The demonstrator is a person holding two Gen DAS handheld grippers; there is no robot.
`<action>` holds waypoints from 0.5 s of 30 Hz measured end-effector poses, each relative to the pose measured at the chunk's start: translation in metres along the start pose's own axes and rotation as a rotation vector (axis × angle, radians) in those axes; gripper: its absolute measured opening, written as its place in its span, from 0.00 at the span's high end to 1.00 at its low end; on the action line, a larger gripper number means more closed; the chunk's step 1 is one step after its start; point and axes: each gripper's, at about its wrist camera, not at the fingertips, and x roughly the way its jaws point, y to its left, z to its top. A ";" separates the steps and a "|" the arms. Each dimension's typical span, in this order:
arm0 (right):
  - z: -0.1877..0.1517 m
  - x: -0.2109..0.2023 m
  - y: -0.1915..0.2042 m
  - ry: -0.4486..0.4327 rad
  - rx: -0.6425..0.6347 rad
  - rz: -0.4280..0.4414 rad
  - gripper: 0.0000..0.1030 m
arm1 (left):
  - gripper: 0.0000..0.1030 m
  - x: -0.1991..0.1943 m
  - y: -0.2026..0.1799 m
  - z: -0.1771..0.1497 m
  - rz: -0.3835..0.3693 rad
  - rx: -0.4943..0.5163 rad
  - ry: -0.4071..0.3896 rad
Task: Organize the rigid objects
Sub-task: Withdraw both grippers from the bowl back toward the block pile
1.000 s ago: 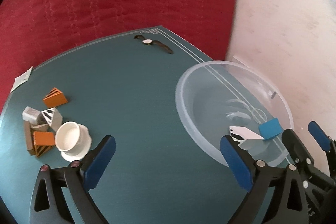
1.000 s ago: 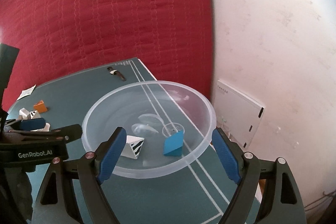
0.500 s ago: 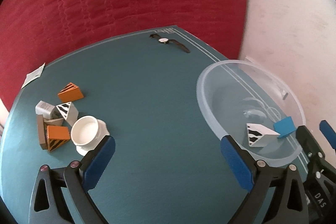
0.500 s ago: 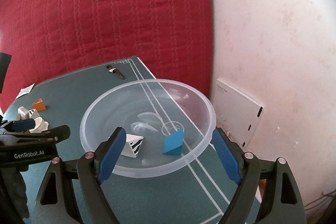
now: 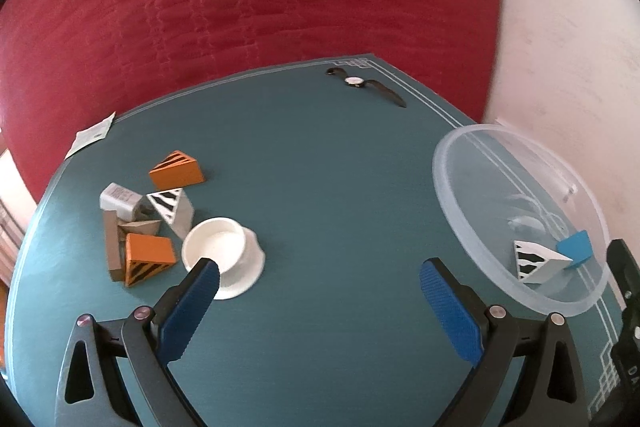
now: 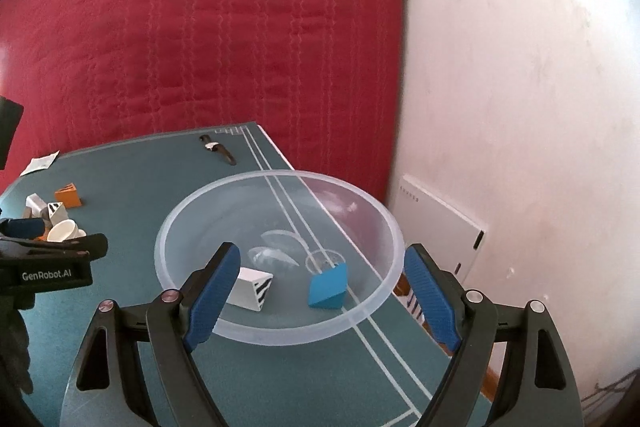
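Note:
A clear plastic bowl stands at the table's right side and holds a white zebra-striped wedge and a blue wedge. At the left lies a cluster: two orange striped wedges, a zebra wedge, a grey block, a wooden bar and a white cup. My left gripper is open above bare table, its left finger just in front of the cup. My right gripper is open, held over the bowl's near rim.
A wristwatch lies near the table's far edge and a small paper packet at the far left corner. A red quilted bed rises behind the teal table. A white wall and a flat white box are at the right.
My left gripper has swung left across the table: the bowl slid to the right of its view and the block cluster and cup came toward the centre. The right gripper barely moved.

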 end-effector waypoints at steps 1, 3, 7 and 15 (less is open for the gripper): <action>0.001 0.000 0.001 0.000 -0.001 0.000 0.17 | 0.01 0.000 0.004 0.000 0.007 -0.004 -0.001; 0.002 -0.001 0.003 -0.001 -0.001 0.000 0.17 | 0.01 0.000 0.012 -0.001 0.015 -0.013 -0.004; 0.007 -0.002 0.012 -0.004 -0.008 0.011 0.17 | 0.01 0.000 0.026 -0.002 0.031 -0.037 -0.007; 0.014 0.000 0.044 0.022 -0.026 0.083 0.17 | 0.01 0.003 0.052 -0.005 0.055 -0.075 0.000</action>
